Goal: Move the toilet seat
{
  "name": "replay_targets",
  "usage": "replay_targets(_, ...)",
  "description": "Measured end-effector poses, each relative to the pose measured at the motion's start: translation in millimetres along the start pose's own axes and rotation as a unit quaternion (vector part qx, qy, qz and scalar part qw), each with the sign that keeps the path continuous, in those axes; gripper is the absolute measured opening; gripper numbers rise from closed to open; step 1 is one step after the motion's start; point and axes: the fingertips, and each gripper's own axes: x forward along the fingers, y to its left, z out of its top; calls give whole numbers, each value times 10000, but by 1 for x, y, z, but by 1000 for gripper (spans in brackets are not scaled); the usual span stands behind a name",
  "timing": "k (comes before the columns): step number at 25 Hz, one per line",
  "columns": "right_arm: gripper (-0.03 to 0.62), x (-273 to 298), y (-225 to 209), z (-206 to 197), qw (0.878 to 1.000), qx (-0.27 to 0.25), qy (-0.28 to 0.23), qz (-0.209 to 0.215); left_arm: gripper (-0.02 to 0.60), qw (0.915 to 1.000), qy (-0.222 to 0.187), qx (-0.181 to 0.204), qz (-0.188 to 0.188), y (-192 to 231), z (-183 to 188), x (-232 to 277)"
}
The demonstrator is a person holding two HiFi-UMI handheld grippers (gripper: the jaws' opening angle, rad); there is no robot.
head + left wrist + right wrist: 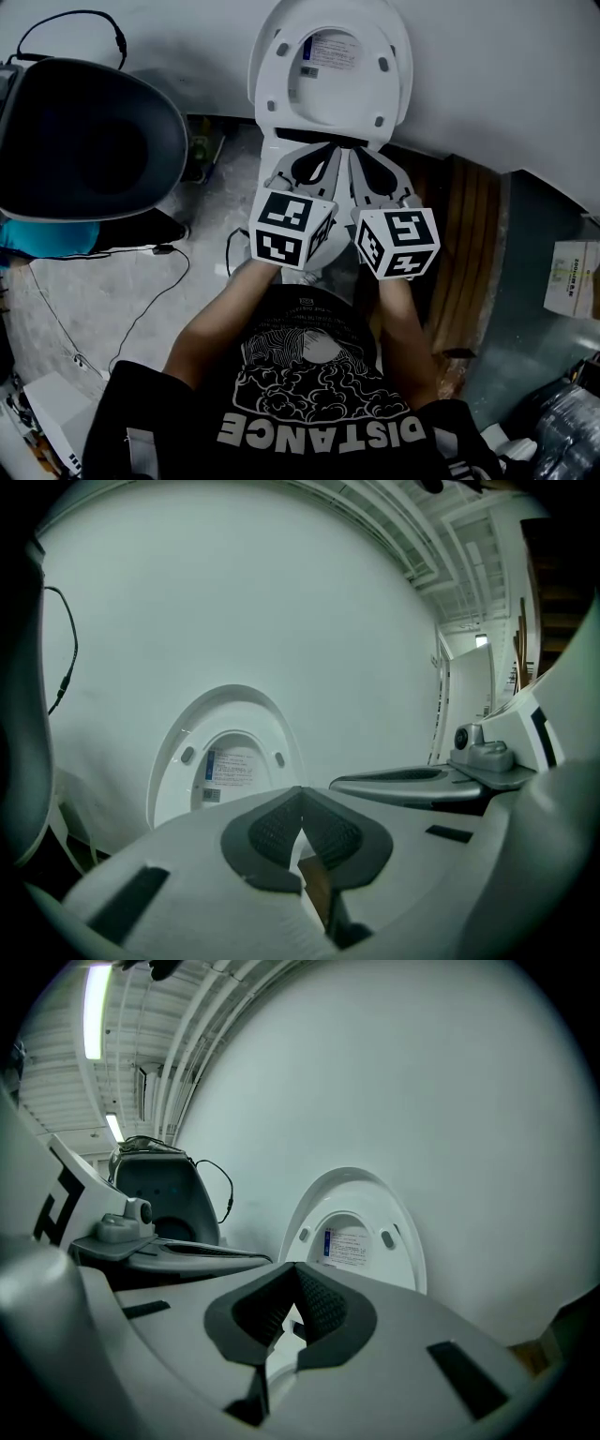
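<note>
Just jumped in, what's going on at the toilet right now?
A person holds two grippers side by side, pointed at the seat, which stands raised against the wall. The left gripper and right gripper both have their jaws together with nothing between them. Neither touches the seat, so no move has begun.

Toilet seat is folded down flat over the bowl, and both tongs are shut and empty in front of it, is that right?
Not quite: the toilet seat stands raised against the wall, not folded down, as the head view shows. The left tongs and right tongs are shut and empty in front of it.
</note>
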Motion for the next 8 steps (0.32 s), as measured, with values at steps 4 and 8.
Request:
replay_targets(4, 17, -3, 1, 1, 10000, -11, -7, -1, 11, 10000, 28, 16, 3, -2, -1, -2)
replay_targets(8, 17, -2, -2, 3, 10000, -42, -1, -1, 11, 10000, 84, 31, 8, -3, 1, 1)
